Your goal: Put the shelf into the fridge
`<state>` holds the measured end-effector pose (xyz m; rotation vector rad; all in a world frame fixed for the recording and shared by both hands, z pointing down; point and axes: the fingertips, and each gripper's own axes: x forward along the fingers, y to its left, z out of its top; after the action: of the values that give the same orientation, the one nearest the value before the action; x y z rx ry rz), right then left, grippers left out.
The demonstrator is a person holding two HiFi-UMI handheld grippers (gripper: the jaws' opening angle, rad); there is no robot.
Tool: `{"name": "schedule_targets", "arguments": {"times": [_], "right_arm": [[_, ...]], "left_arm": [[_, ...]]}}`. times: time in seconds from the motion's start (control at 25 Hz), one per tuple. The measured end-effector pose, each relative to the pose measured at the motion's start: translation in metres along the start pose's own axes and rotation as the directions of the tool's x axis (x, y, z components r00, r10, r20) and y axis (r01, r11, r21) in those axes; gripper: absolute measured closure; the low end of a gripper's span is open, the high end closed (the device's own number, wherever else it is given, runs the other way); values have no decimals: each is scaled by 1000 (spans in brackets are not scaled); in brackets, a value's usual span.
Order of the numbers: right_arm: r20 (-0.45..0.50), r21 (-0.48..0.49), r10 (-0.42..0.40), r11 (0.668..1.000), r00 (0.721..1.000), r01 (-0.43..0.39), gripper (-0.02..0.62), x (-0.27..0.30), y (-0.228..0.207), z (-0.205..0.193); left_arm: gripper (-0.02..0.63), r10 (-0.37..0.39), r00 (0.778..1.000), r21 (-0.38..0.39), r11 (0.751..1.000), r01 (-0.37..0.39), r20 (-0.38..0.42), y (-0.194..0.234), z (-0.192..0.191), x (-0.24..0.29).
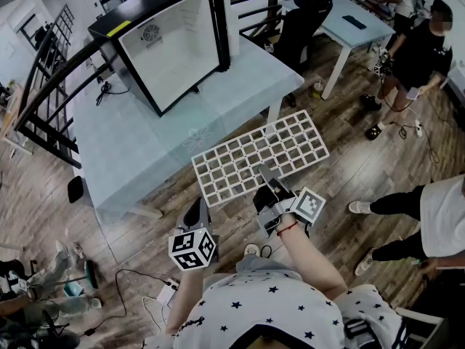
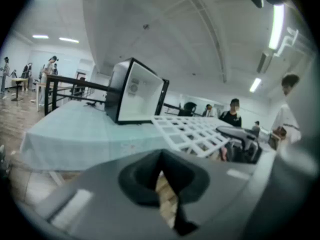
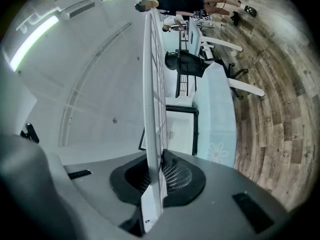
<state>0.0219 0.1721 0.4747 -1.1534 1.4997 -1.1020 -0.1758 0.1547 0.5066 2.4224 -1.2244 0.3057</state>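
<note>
A small black fridge (image 1: 171,46) with a white inside stands on the pale blue table (image 1: 131,151), its open front facing me. The white grid shelf (image 1: 258,155) hangs level in the air past the table's near corner. My right gripper (image 1: 267,177) is shut on its near edge. In the right gripper view the shelf (image 3: 154,109) runs edge-on between the jaws (image 3: 159,184), with the fridge (image 3: 177,131) behind it. My left gripper (image 1: 196,213) is lower left of the shelf, shut and holding nothing. The left gripper view shows its closed jaws (image 2: 162,181), the fridge (image 2: 137,91) and the shelf (image 2: 192,131).
A black railing (image 1: 43,86) runs along the table's far left. A second table (image 1: 356,24) and a black chair (image 1: 301,24) stand at the back right. A person in black (image 1: 418,46) and a person in white (image 1: 436,217) are on the right. Cables lie on the wood floor.
</note>
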Motion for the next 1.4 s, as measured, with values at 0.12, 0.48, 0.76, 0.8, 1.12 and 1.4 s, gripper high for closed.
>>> {"name": "schedule_targets", "arguments": {"times": [0.12,0.48,0.76,0.8,1.12,1.4], "right_arm": [[15,2,14,1000,1000,-14,555,2,11,1],[66,-25,3,1000,998,-1,555,-8,21,-16],[97,-24,-7,1000,995,9,555,-11,22,-28],[97,-28,-9,1000,995,12,555,-13,23,-30],[39,-67,-14,998,999,17,555,-2,22,-2],[-5,-44,-10,999,1000,10,555,-5,12,-6]], "left_arm": [[601,-14,1000,8,1000,14,9,-1,10,-1],[601,-23,1000,10,1000,23,7,22,3,-28],[601,-36,999,11,999,36,18,40,9,-35],[601,-37,999,10,999,37,23,41,10,-37],[601,-9,1000,-26,1000,10,30,23,21,-17],[601,14,999,-48,999,-12,33,19,8,-13]]}}
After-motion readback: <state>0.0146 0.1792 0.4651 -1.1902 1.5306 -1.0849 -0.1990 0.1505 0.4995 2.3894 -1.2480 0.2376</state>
